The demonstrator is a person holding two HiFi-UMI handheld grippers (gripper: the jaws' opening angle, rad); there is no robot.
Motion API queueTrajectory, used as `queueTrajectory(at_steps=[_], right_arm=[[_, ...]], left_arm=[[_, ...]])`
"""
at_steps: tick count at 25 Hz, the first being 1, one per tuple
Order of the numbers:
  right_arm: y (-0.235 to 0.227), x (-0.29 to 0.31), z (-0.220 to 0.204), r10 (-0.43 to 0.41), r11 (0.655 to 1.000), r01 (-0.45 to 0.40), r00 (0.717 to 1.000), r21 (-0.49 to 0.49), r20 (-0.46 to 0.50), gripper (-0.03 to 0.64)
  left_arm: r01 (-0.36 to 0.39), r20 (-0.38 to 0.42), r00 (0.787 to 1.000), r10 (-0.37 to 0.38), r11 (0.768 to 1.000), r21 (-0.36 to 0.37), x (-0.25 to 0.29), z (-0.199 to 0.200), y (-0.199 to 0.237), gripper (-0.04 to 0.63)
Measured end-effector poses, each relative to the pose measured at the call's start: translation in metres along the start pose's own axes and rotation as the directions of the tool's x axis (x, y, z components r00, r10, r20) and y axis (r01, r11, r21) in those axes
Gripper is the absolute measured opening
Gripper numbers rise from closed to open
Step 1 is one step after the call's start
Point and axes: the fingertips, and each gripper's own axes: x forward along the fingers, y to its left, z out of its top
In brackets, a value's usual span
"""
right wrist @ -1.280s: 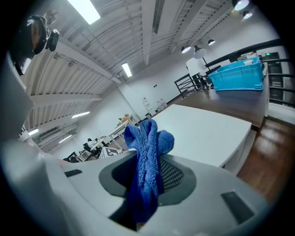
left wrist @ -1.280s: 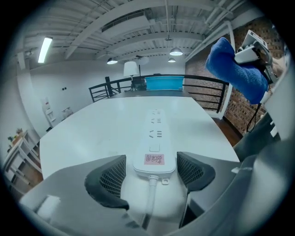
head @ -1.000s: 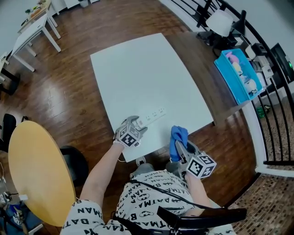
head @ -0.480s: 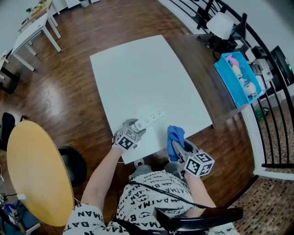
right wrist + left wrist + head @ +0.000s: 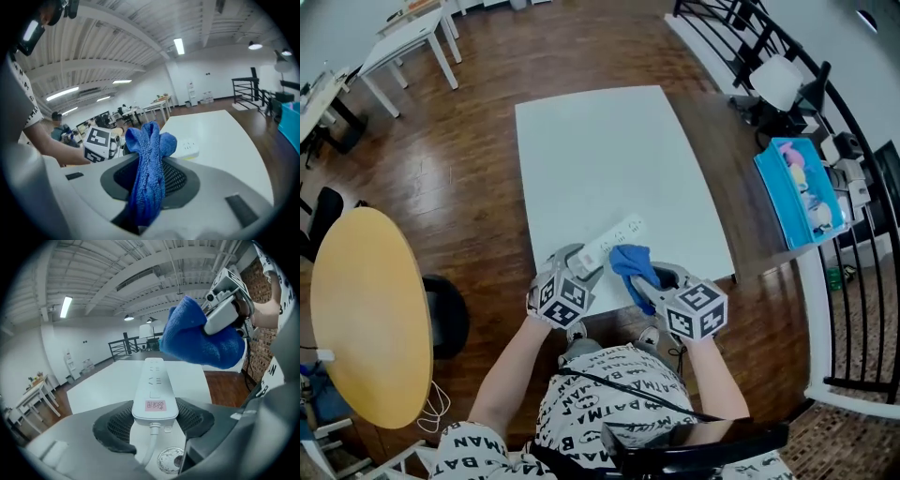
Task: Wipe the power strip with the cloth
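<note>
A white power strip point(image 5: 614, 239) lies at an angle over the near part of the white table point(image 5: 609, 141). My left gripper point(image 5: 581, 263) is shut on its cord end, which carries a pink label point(image 5: 155, 405). Those jaws have just closed in, and in the left gripper view both pads press the sides of the strip point(image 5: 153, 380), which is raised off the tabletop. My right gripper point(image 5: 643, 285) is shut on a blue cloth point(image 5: 630, 262). The bunched cloth point(image 5: 199, 341) hangs just above and right of the strip's far half. In the right gripper view the cloth point(image 5: 149, 159) hides most of the strip point(image 5: 190, 148).
A dark wooden table point(image 5: 727, 141) adjoins the white one, with a blue tray point(image 5: 800, 192) of small items at its right end. A black railing point(image 5: 853, 234) runs along the right. A round yellow table point(image 5: 366, 319) and a black stool point(image 5: 445, 314) stand at the left.
My left gripper has risen with the strip's cord end in it. My right gripper has rolled and carried the cloth left, from the table's near edge to over the strip.
</note>
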Motion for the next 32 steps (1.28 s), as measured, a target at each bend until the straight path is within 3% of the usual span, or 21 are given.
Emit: queueTrajectory(at_steps=[4, 10, 13, 20, 24, 32], right_arm=[[0.022, 0.012, 0.0, 0.042, 0.974, -0.071, 0.989, -0.213, -0.139, 0.12], [0.047, 0.014, -0.021, 0.071, 0.914, -0.175, 0.957, -0.365, -0.28, 0.12], [0.055, 0.01, -0.024, 0.052, 0.888, -0.186, 0.949, -0.42, -0.31, 0.12], [0.024, -0.012, -0.016, -0.036, 0.89, -0.084, 0.967, -0.448, -0.253, 0.121], [-0.009, -0.029, -0.005, -0.118, 0.898, 0.016, 0.971, -0.44, -0.206, 0.121], [-0.089, -0.056, 0.003, -0.299, 0.885, 0.207, 0.939, -0.417, -0.168, 0.121]], left_arm=[[-0.028, -0.009, 1.0, 0.028, 0.999, 0.03, -0.016, 0.019, -0.019, 0.281], [-0.048, -0.023, 0.998, 0.051, 0.991, 0.126, -0.022, 0.03, -0.053, 0.281], [-0.064, 0.002, 0.998, 0.065, 0.982, 0.177, -0.03, 0.038, -0.066, 0.281], [-0.092, 0.069, 0.994, 0.082, 0.984, 0.151, -0.051, 0.048, -0.076, 0.281], [-0.092, 0.106, 0.991, 0.077, 0.986, 0.14, -0.068, 0.053, -0.079, 0.28], [-0.068, 0.196, 0.98, 0.044, 0.991, 0.119, -0.099, 0.067, -0.086, 0.279]])
